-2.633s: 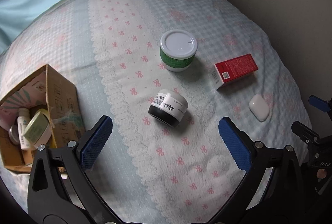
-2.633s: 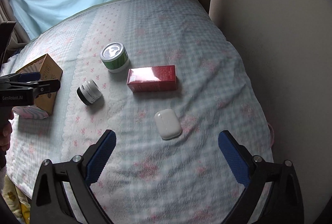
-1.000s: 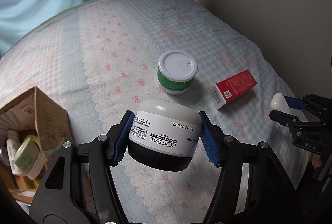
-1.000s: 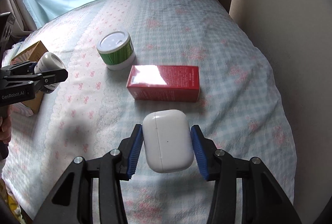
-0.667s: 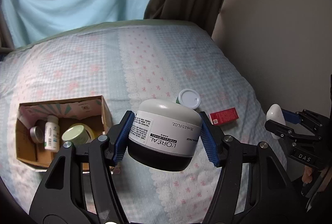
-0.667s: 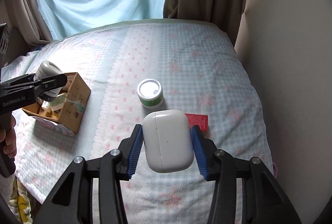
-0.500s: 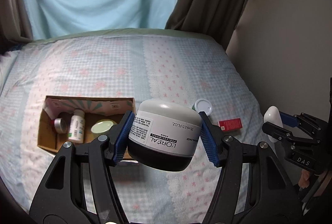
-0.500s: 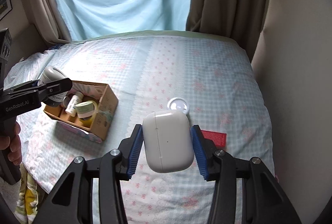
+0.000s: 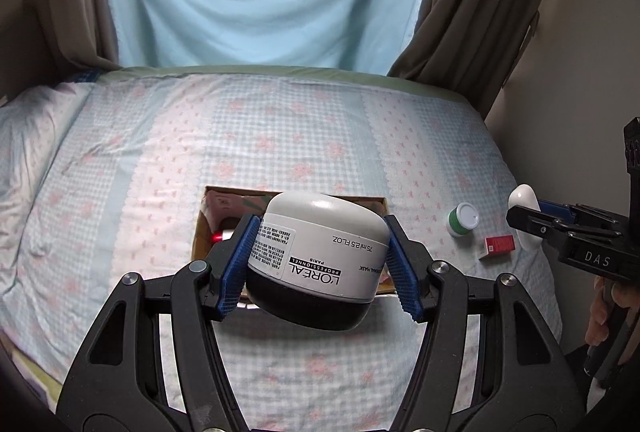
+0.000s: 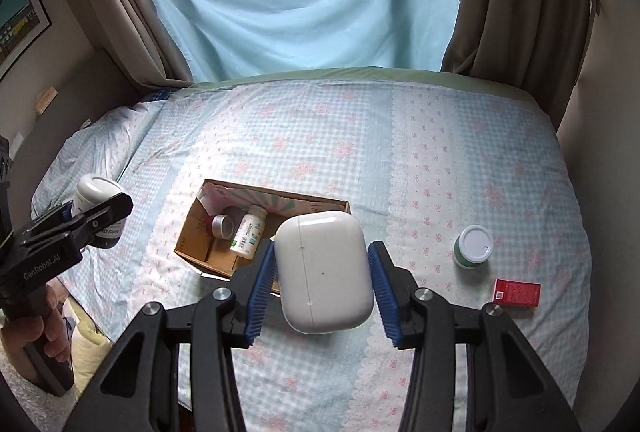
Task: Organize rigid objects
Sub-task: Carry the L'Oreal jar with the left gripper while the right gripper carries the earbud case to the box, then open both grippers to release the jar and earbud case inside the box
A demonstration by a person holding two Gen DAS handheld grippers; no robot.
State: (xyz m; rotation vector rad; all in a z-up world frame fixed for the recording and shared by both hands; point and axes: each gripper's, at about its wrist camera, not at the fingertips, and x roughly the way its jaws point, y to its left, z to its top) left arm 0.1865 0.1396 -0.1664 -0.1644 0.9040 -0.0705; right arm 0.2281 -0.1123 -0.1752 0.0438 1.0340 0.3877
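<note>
Left gripper (image 9: 318, 266): jaws clamped on a L'Oréal hair-mask jar (image 9: 316, 260), white lid, black base, held tilted in the air above the cardboard box (image 10: 192, 232).
Right gripper (image 10: 322, 282): jaws clamped on a white earbuds case (image 10: 324, 272), also aloft over the box.
Box, on the bed (image 10: 320, 135): holds a small tin (image 10: 223, 225) and a white bottle (image 10: 249, 230).
Bed, right side: green tub with white lid (image 10: 472, 246); red carton (image 10: 517, 292) just beside it.

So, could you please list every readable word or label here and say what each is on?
"L'ORÉAL PROFESSIONNEL PARIS", "MASK", "75 ml 2.5 FL.OZ": jar in left gripper.
"DAS": right gripper.
"GenRobot.AI": left gripper body.
Jar's fine print, bottle, red box: too small.
</note>
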